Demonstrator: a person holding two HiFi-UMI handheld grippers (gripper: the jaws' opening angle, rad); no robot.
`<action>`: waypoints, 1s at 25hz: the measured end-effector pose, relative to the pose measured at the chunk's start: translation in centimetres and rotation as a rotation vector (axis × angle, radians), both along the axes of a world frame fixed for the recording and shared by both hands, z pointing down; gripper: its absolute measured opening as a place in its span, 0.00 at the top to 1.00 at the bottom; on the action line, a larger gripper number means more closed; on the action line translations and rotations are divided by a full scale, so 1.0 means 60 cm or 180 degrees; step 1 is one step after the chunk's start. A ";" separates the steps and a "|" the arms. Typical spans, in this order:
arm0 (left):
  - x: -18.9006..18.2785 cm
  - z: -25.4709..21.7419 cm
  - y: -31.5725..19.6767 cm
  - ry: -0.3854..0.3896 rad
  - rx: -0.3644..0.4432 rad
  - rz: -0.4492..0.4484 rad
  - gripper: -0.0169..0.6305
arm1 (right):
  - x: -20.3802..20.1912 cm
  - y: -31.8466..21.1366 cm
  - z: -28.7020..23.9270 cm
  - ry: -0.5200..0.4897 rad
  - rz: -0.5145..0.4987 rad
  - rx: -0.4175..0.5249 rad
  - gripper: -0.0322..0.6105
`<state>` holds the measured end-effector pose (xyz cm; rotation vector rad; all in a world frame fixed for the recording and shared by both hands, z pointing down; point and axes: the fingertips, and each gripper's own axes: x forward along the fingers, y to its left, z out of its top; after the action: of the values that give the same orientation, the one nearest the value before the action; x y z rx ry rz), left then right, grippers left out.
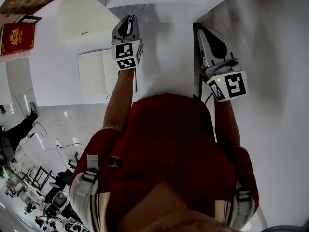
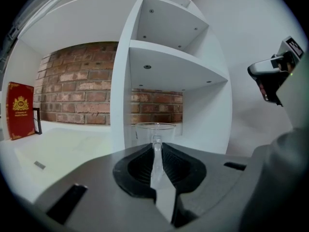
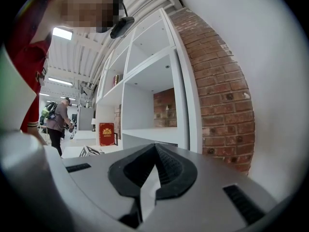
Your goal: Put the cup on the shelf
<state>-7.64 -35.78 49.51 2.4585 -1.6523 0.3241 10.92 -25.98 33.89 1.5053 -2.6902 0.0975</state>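
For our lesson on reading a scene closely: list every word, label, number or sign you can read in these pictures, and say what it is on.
No text here can be read.
Red book: gold crest with print under it, too small to read.
Marker cube and the other: black-and-white square patterns, no letters.
Open notebook: no print can be made out.

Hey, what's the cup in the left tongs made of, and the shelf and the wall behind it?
Cup: clear, glossy plastic or glass; the background shows through it. Shelf: white matte board, probably laminated wood, judging by smooth flat panels with small fitting holes. Back wall: rough red brick with pale mortar lines.
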 end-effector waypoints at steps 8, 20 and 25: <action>-0.007 0.015 -0.006 -0.0034 -0.0035 -0.0042 0.91 | -0.003 -0.002 0.004 0.0006 0.0005 -0.0027 0.95; -0.012 0.026 -0.008 -0.0025 -0.0050 -0.0095 0.91 | -0.007 0.000 0.006 0.0011 0.0004 -0.0039 0.95; -0.015 0.036 -0.007 -0.0046 -0.0103 -0.0117 0.91 | -0.011 0.000 0.009 0.0011 -0.0012 -0.0040 0.95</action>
<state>-8.55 -36.19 51.66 2.4051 -1.6822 0.3614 10.27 -25.97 34.41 1.4954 -2.6847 0.1113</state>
